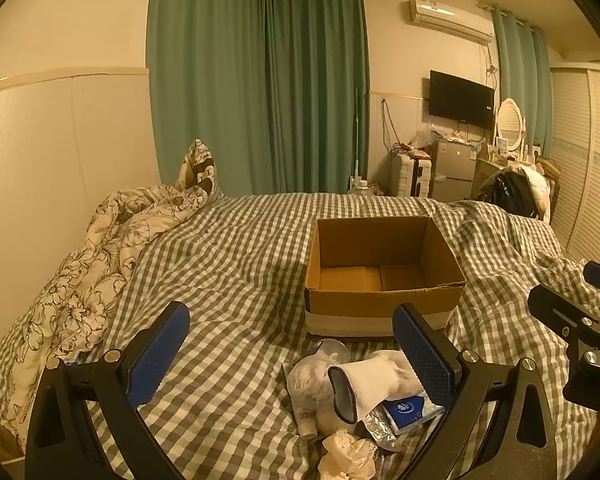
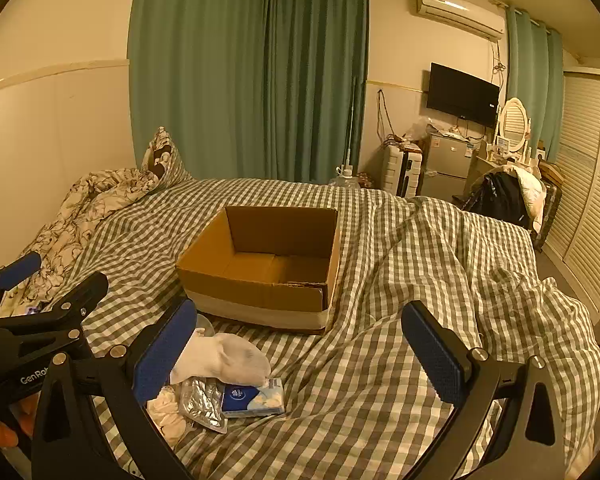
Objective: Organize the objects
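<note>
Left gripper (image 1: 292, 352): jaws spread wide, holding nothing, above the checked bed cover (image 1: 228, 264). Just ahead of it and toward its right finger lies the pile: a white sock (image 1: 374, 378), a small tube (image 1: 305, 420), a foil pack (image 2: 202, 402), a blue tissue packet (image 2: 252, 398) and crumpled cloth (image 1: 346, 456). Beyond the pile stands the open cardboard box (image 1: 384, 308), nothing inside. Right gripper (image 2: 300, 348): jaws spread wide, holding nothing, with the pile at its left finger.

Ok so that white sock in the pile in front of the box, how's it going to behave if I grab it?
The white sock looks soft and creased, so it will likely flop and drape from the fingers. It is probably very light. It lies over the blue tissue pack, so dragging it may shift that too.
</note>
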Tool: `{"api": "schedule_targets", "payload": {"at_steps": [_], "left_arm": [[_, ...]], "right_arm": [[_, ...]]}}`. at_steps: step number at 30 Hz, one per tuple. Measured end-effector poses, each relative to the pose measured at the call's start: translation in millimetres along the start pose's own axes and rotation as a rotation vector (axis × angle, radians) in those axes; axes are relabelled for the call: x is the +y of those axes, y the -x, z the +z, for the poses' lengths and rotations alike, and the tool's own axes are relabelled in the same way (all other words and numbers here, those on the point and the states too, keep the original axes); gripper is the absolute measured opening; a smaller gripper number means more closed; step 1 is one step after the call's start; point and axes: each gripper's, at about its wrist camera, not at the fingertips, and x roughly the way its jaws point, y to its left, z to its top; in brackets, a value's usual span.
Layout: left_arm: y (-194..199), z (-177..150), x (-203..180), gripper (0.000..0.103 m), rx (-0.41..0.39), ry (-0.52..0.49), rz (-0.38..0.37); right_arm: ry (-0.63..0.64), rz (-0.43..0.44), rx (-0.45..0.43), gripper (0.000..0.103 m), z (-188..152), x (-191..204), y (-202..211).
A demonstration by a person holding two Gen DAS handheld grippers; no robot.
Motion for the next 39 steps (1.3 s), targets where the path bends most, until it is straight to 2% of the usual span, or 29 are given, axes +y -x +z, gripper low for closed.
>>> {"api": "schedule_targets", "payload": {"at_steps": [32,36,39], "left_arm": [[-3,2,11,0.103,0.010,0.000,0.010],[-12,-2,15,0.103,0.029,0.007,0.017],[-24,-8,18,0.103,0.060,0.002,0.033]], "right_arm": [[0.029,0.053,0.012,0.103,0,11,-3],[0.021,0.075,0.032,0.103,-1,13,-19],[0.026,0.074,0.099,0.103,-8,18,-52]]}}
